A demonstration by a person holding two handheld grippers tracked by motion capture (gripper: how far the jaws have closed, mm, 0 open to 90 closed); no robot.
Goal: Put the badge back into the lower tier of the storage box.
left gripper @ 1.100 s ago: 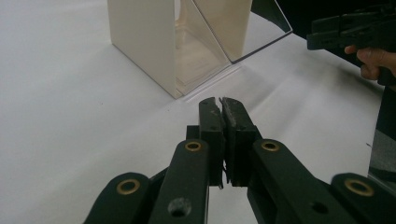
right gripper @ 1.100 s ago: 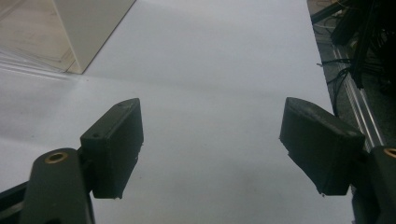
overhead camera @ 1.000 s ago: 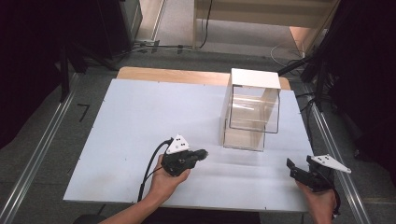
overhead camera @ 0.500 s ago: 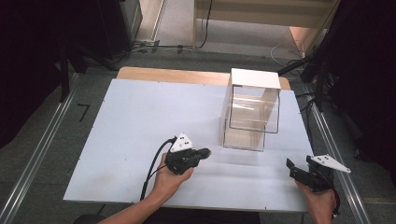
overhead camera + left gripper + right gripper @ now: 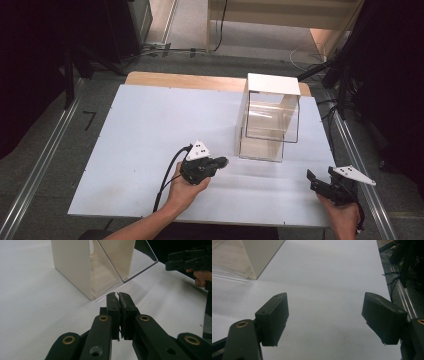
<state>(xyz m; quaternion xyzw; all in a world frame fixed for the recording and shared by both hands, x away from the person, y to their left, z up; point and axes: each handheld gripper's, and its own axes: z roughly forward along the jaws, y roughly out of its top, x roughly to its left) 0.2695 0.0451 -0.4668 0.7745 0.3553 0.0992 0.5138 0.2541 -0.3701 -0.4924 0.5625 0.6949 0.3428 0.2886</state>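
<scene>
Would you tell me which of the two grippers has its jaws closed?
The left gripper, near the clear box: its jaws are pressed together, holding nothing. The right gripper's stand wide apart.

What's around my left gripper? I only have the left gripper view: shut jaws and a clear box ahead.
Observer: In the high view the left gripper sits low over the white table, aimed at the near left corner of the clear box, not touching it.
Operator: Does the box have a top?
Observer: Yes, the high view shows a white panel across the top of it; the walls under it are see-through.
Operator: I see another gripper far right. Open or shut?
Observer: The right gripper is open: in the right gripper view its jaws stand wide apart with bare table between them.
</scene>
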